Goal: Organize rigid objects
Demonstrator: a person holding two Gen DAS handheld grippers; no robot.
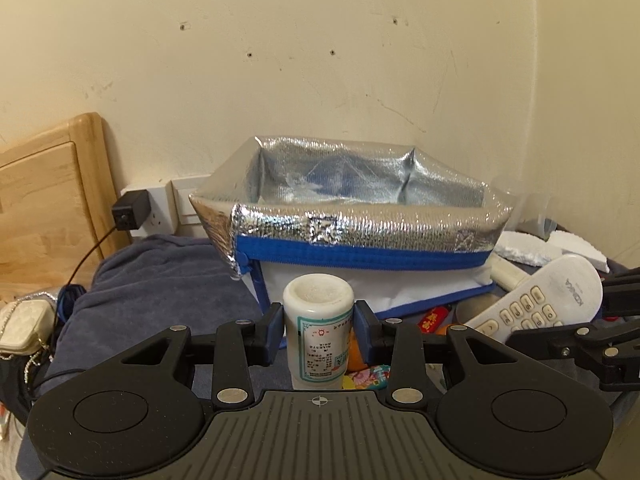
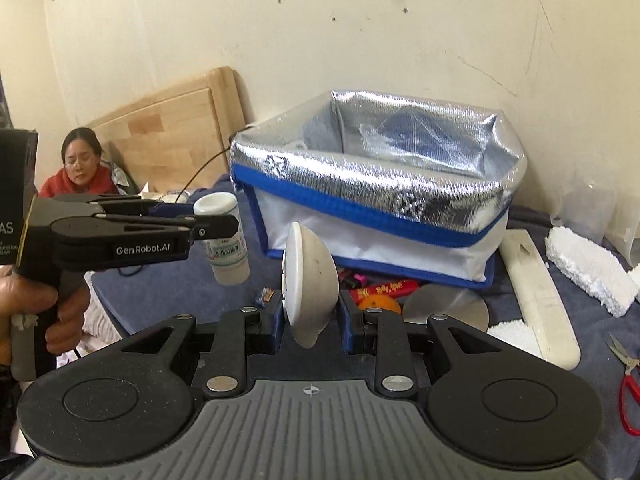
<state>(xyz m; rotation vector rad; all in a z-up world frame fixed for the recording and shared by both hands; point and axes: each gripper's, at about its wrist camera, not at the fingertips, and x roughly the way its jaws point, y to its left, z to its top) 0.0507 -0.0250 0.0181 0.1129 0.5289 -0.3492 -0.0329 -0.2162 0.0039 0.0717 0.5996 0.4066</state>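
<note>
Rigid objects lay scattered on a blue blanket (image 2: 168, 292) in front of a cream wall. Biggest of all was the silver cooler bag (image 1: 352, 216) with a blue zipper band, standing open against the wall. Beside it lay a long white remote (image 2: 540, 300) and chunks of white foam (image 2: 588, 276). Red scissors (image 2: 628, 384) sat near the edge on the right. A round metal disc (image 2: 448, 308), an orange (image 2: 380, 304) and a red lighter (image 2: 384, 289) lay just in front of the bag.

The left gripper (image 1: 319, 326) was clamped on a white medicine bottle (image 1: 319, 332), held upright above the blanket. A hand (image 2: 44, 308) held its handle. The right gripper (image 2: 311, 312) was squeezed tight on another white remote (image 2: 308, 284), held on its edge, near the bag's front.
</note>
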